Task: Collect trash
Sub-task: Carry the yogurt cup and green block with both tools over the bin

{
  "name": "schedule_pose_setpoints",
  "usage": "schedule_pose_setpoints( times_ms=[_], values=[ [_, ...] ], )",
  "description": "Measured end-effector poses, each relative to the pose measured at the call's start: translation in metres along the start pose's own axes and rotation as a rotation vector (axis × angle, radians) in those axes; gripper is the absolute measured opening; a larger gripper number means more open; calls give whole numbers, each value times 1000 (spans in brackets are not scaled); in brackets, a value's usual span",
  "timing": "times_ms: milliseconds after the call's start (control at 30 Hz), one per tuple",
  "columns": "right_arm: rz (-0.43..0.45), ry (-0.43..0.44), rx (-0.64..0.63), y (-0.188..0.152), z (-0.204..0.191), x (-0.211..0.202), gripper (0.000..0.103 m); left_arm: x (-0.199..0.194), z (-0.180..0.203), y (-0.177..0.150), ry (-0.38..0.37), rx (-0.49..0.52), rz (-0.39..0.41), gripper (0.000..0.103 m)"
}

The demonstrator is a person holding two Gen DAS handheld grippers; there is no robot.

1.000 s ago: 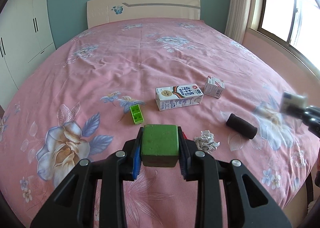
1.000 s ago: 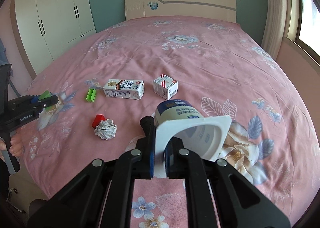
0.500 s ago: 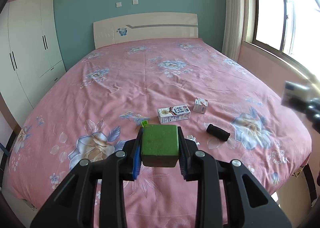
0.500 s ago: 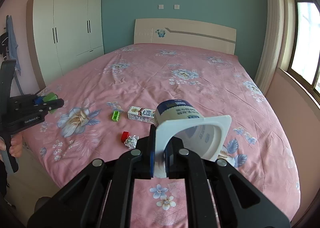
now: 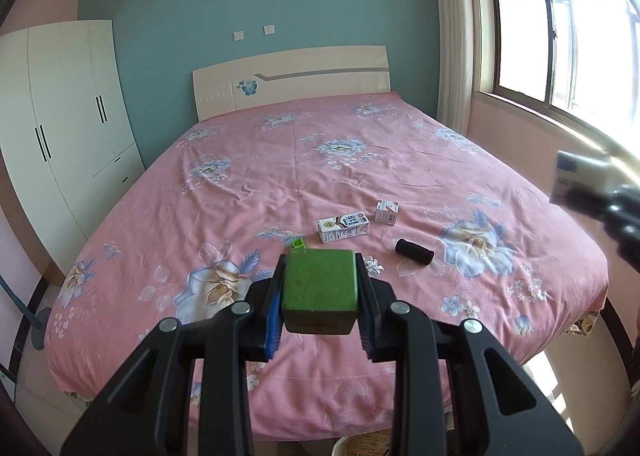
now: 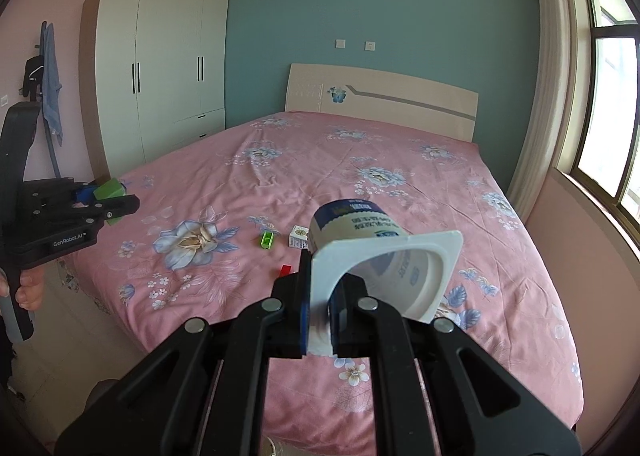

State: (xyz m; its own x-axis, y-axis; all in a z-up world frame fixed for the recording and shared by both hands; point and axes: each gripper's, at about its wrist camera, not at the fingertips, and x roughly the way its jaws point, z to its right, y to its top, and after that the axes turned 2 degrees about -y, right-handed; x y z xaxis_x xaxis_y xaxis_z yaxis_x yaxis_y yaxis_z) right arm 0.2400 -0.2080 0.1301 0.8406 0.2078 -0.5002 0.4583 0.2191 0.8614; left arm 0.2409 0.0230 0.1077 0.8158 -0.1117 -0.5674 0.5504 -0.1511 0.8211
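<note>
One big pink bed (image 5: 248,191) lies past both grippers. On it, ahead of the left gripper (image 5: 319,292), are one milk carton (image 5: 343,227), one small box (image 5: 386,211), one black roll (image 5: 414,252), one foil ball (image 5: 373,266) and one small green piece (image 5: 297,243). One tiny red piece (image 6: 285,269) sits just past the right gripper (image 6: 319,316). The left gripper pinches one green block (image 5: 319,288) between its pads. The right gripper is pressed tight on the rim of one white cup (image 6: 384,256). The cup is tipped over and looks empty inside.
</note>
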Motion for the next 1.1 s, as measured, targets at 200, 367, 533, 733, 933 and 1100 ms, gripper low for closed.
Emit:
schedule_pose_setpoints(
  times_ms=[200,367,533,733,933,1100],
  values=[
    [-29,25,-29,-26,-25,-13,9,-11,8,-33,3,28,-47,33],
    [-75,53,-36,-52,-41,-11,9,-7,11,-63,-14,31,-110,33],
    [-127,80,-41,-77,-56,-1,9,5,10,-93,-27,24,-179,33],
    [-194,110,-35,-109,-68,17,9,22,11,-124,-22,22,-245,33],
    [-265,141,-35,-142,-79,40,9,41,16,-156,-32,33,-319,33],
    [-328,169,-33,-172,-89,59,9,59,22,-186,-55,34,-393,33]
  ],
)
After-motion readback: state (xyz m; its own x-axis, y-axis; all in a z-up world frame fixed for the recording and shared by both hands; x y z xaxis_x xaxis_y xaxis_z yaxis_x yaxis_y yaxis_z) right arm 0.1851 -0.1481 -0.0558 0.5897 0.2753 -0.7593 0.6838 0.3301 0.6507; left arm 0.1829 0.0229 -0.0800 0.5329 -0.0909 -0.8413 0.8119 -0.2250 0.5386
